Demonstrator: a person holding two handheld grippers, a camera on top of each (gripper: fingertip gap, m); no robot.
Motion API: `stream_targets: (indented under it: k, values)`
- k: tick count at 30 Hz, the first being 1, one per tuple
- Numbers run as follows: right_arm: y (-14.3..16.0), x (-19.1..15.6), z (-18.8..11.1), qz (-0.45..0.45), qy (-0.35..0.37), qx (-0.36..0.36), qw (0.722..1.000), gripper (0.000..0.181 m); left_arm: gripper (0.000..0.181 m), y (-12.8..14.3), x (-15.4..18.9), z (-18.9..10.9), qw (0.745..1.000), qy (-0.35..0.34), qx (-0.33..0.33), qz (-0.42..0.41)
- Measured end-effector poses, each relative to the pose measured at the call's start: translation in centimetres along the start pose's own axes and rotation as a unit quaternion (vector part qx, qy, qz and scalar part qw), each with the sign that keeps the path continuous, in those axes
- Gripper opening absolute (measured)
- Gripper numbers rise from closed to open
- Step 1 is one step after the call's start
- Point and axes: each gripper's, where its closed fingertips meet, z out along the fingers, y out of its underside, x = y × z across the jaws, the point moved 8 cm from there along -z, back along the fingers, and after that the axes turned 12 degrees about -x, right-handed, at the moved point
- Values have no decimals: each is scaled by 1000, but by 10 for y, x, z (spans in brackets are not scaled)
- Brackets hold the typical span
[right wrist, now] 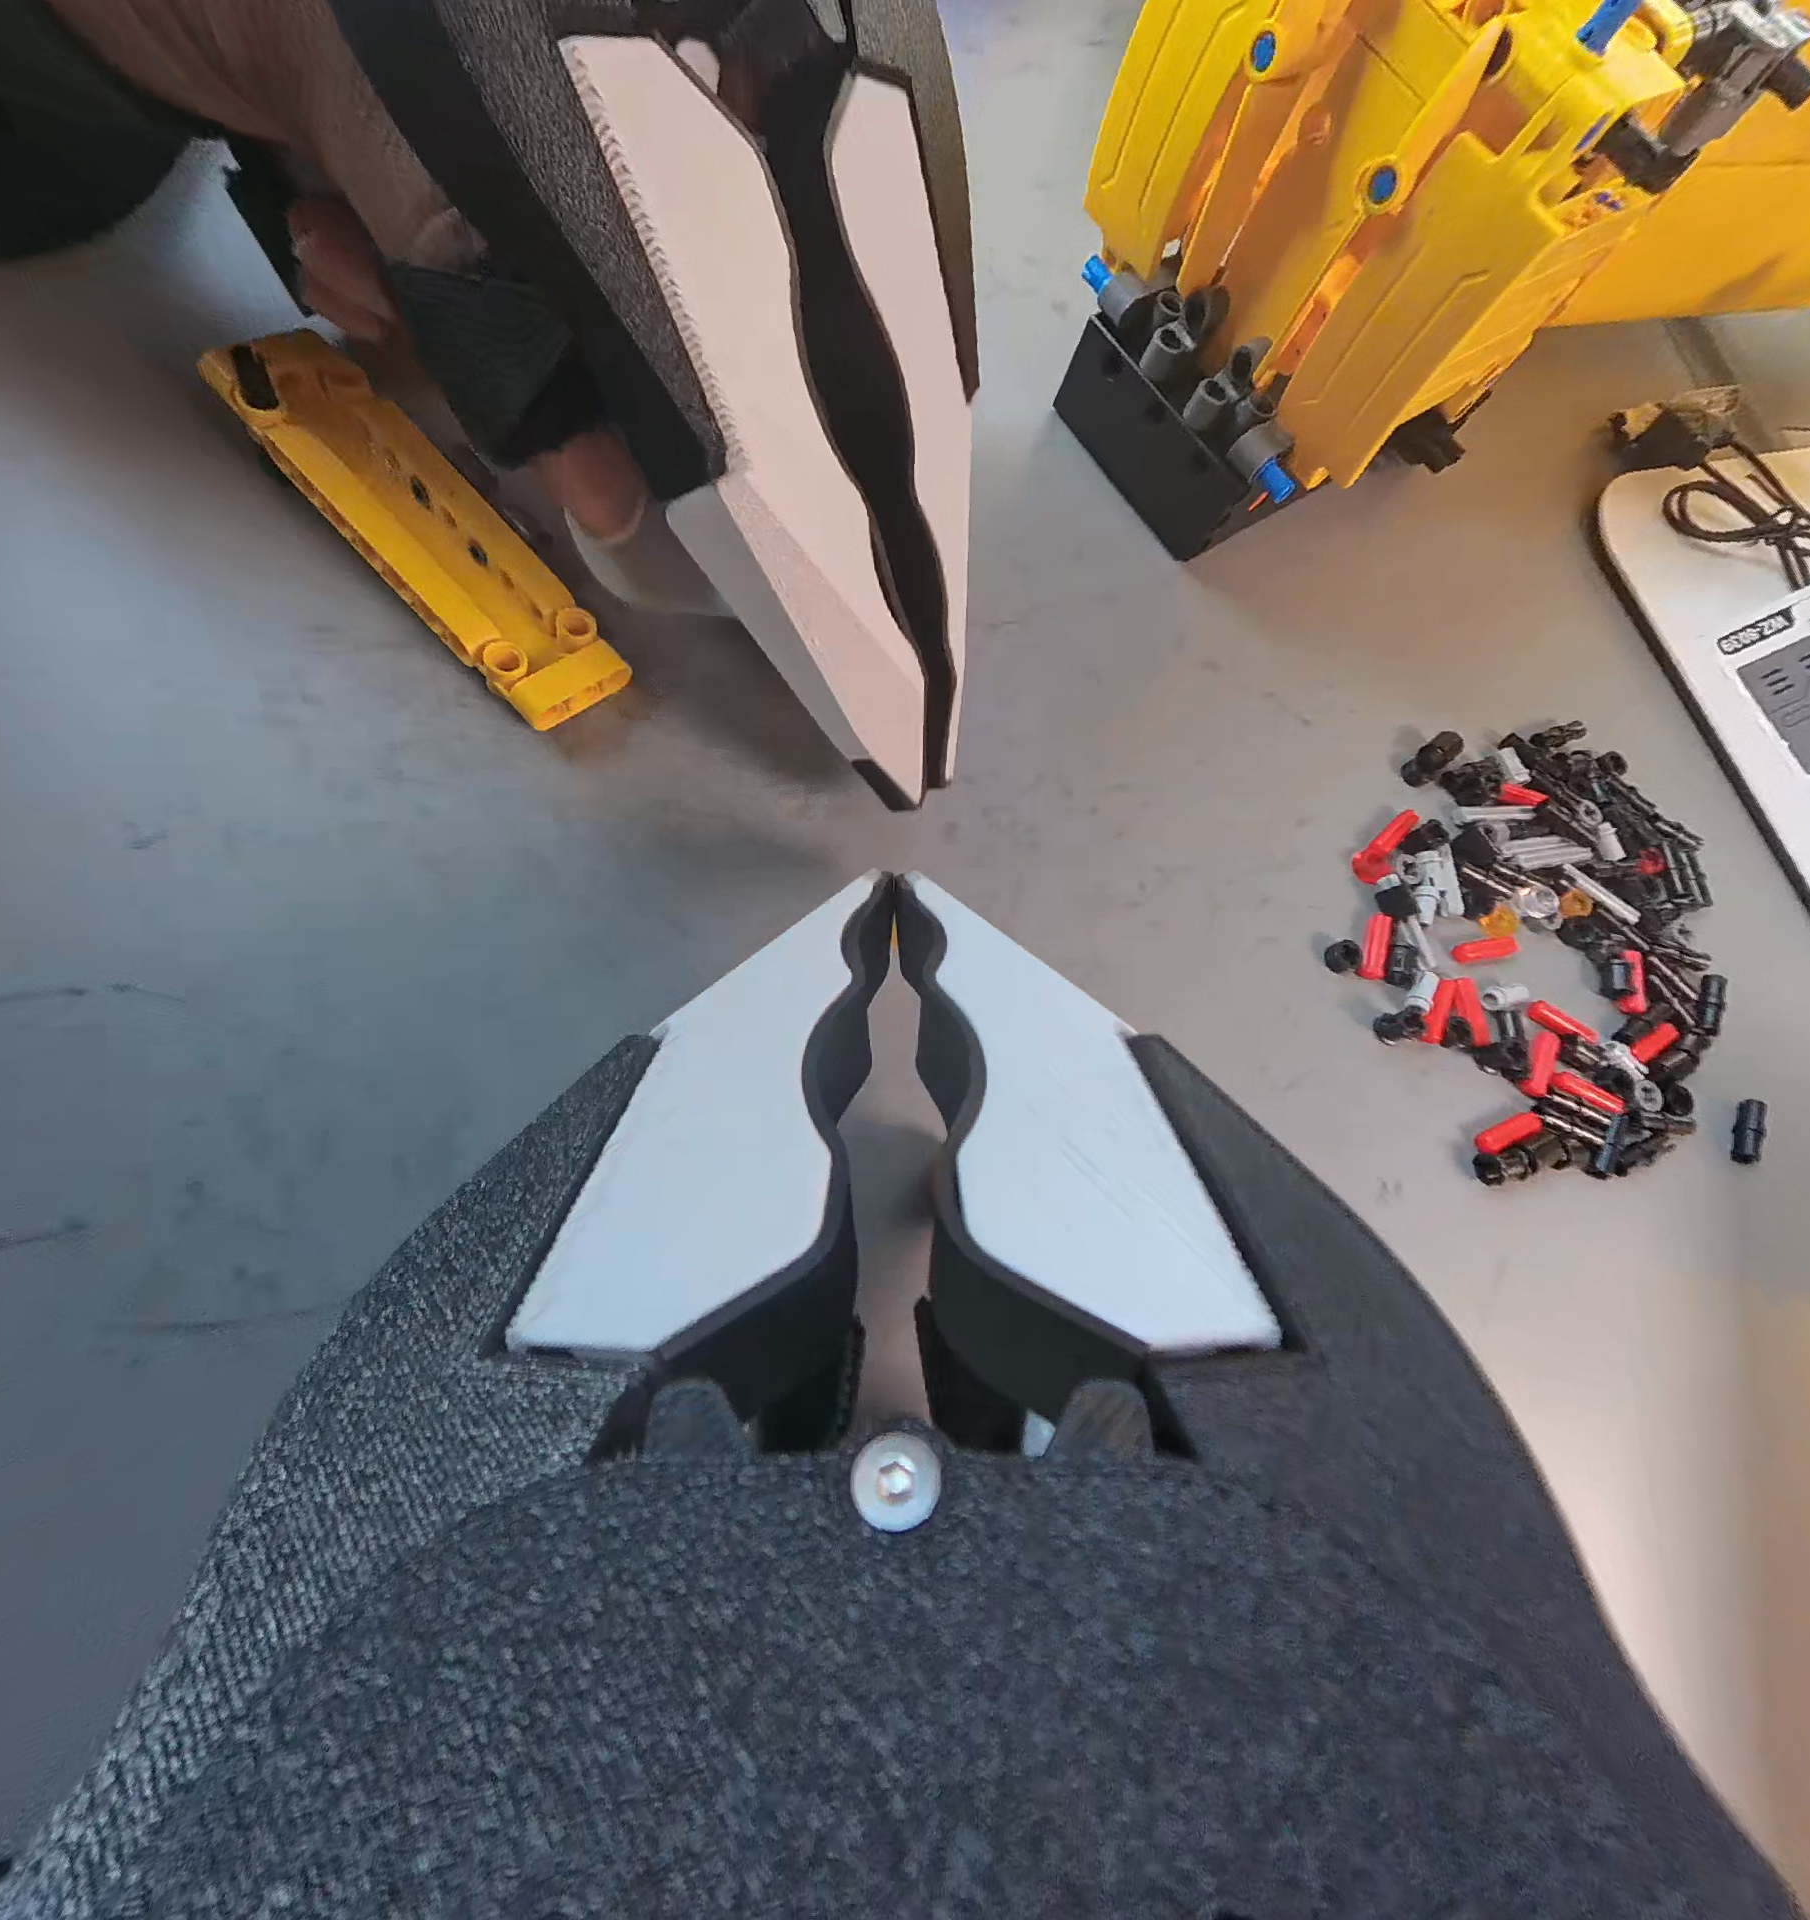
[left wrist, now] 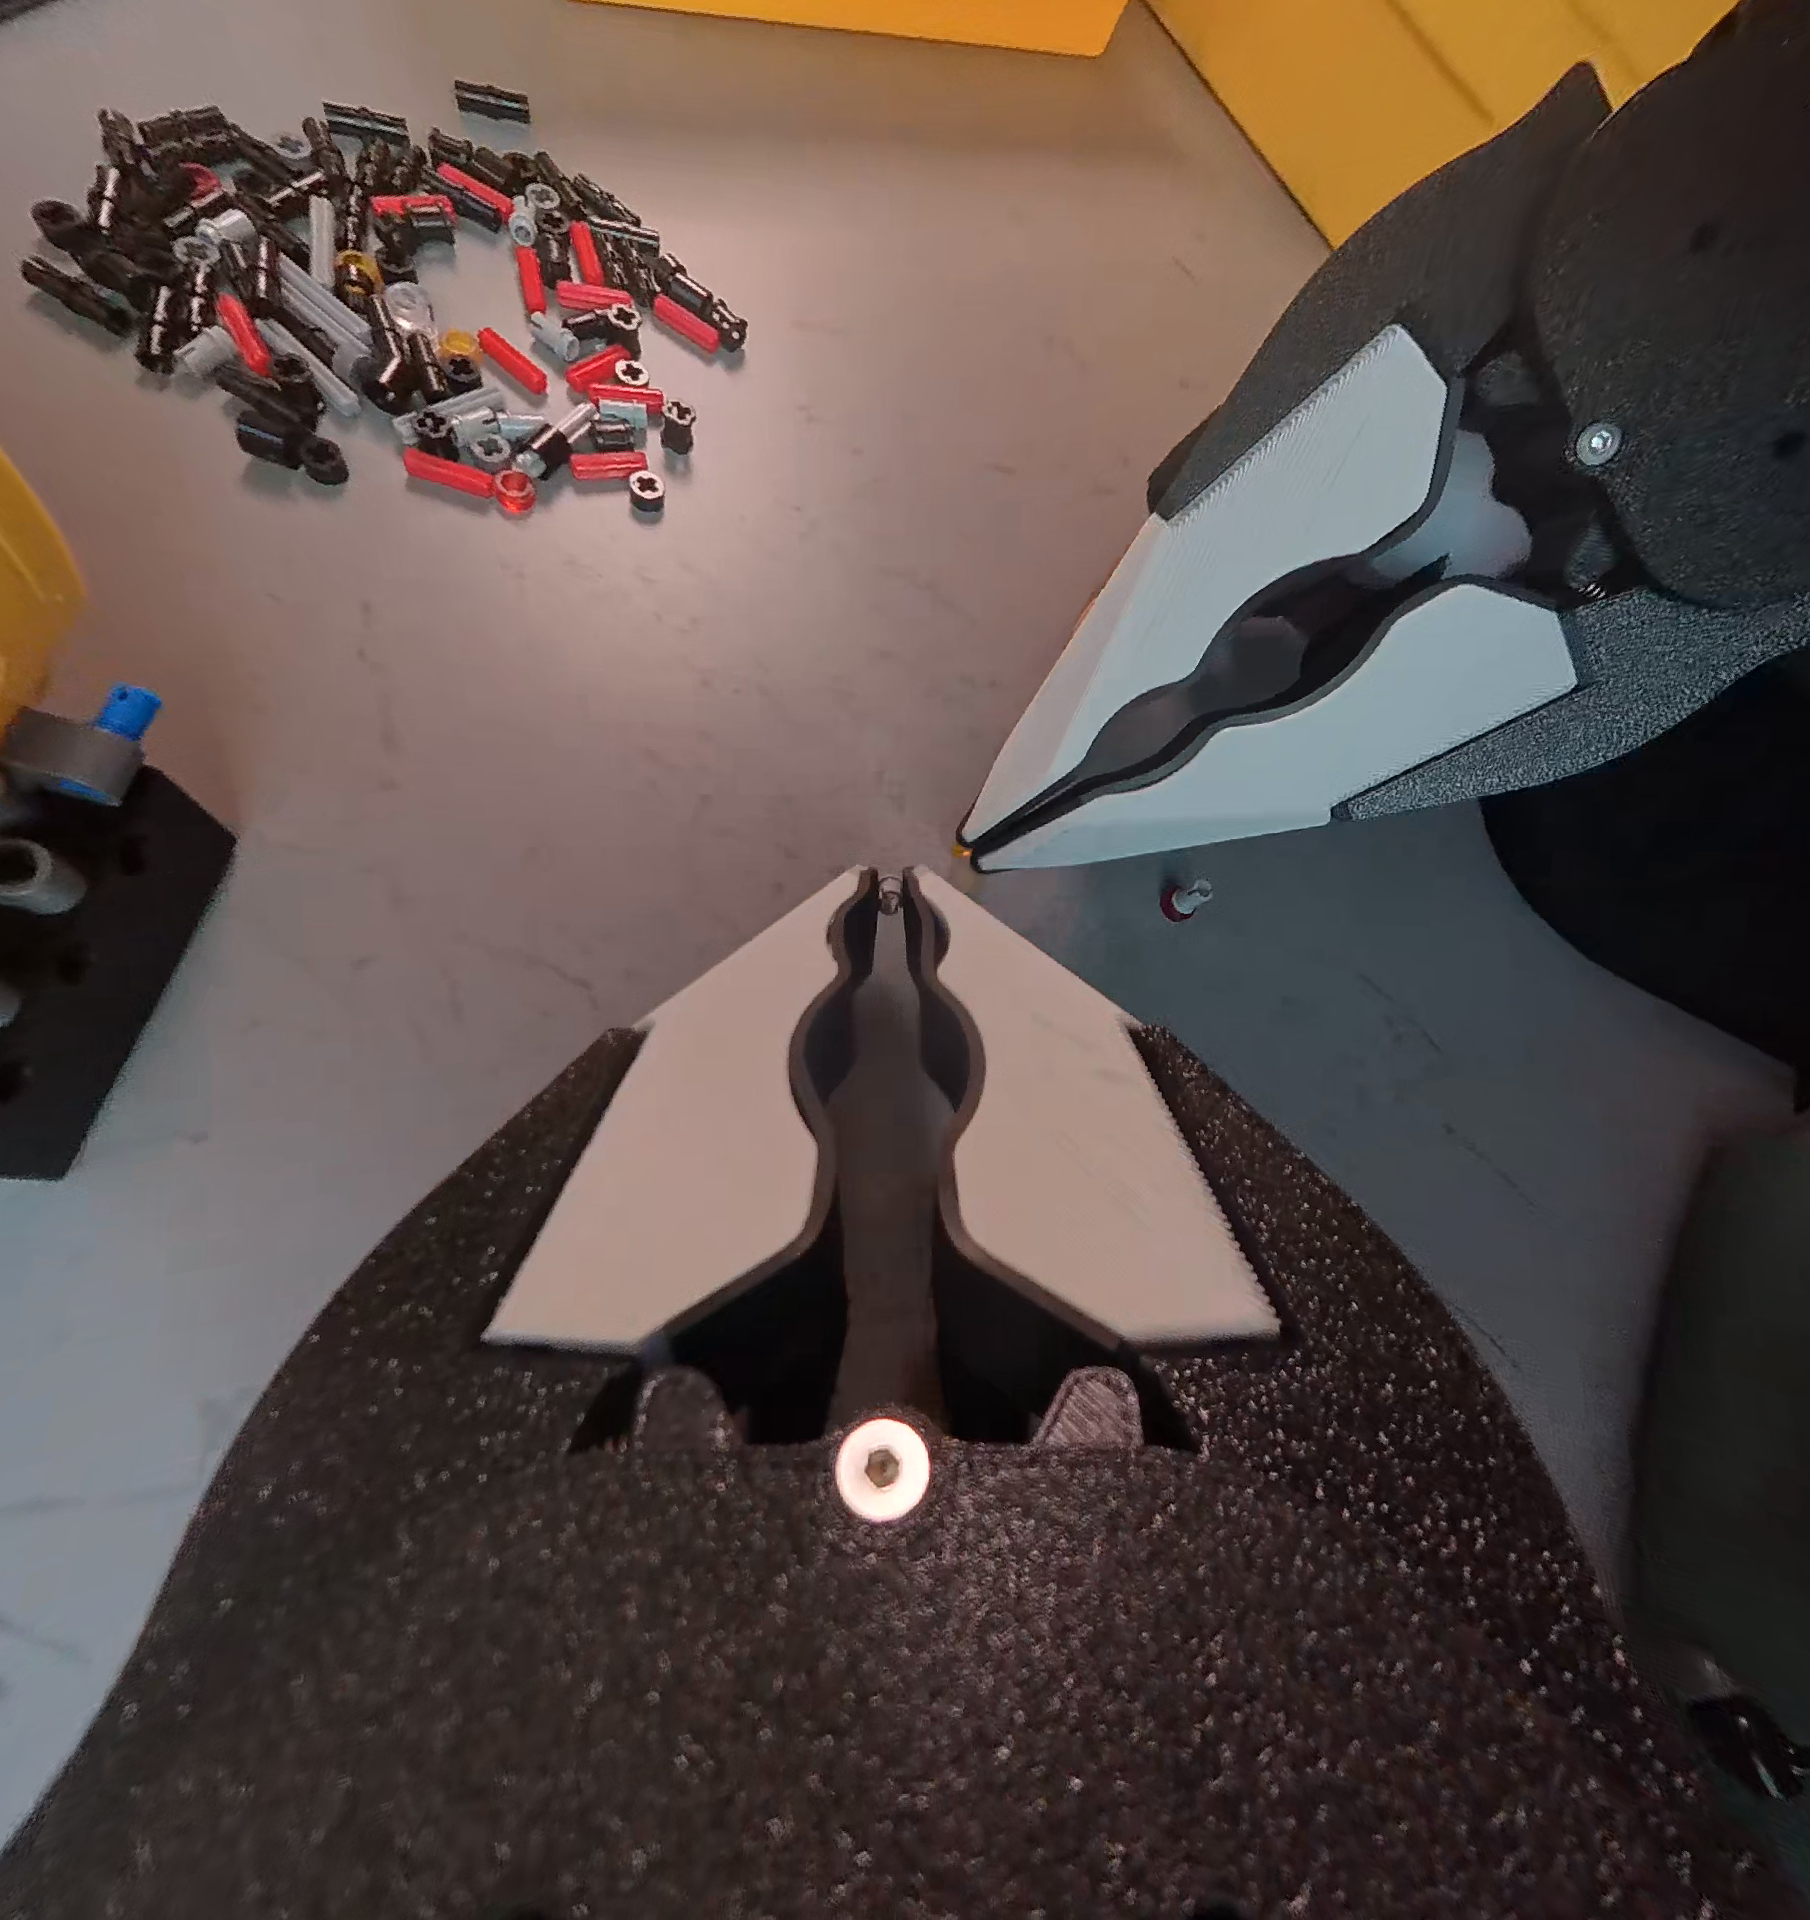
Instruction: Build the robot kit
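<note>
Small grey pin [left wrist: 888, 894] pinched at the very tips of left gripper [left wrist: 888, 881], lifted clear of table [left wrist: 568, 727]; too small to tell its long axis. Jaws drawn in tight on it, only the pin's width between them.

Just beside, at 1 o'clock in the left wrist view: right gripper [left wrist: 968, 852], angled in tip-to-tip, nearly touching. Closed to a hairline on what looks like a yellow-orange bit [left wrist: 962, 850], a sliver only.

At 3 o'clock, near on the table: loose red-and-white pin [left wrist: 1187, 899], nearer the right gripper. At 11 o'clock, well apart: heap of small parts [left wrist: 381, 291], black, red and grey. At 9 o'clock: black block [left wrist: 101, 935] carrying grey connectors. In the right wrist view, at 10 o'clock: yellow beam [right wrist: 413, 520] lying flat.
</note>
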Motion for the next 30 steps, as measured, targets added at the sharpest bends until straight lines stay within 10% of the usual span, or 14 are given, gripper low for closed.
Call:
stream_targets:
  k: [10, 21, 30]
  values:
    - [14, 25, -23, 34, 4, 11, 999, 13, 4, 6, -2, -20, 997, 64, 46, 24]
    - [27, 5, -45, -36, -122, 8, 992, 15, 10, 10, 6, 2, 970, -103, -66, 211]
    - [35, -5, -37, -59, -133, -44, 988, 15, 25, 9, 14, -26, 985, 15, 20, 168]
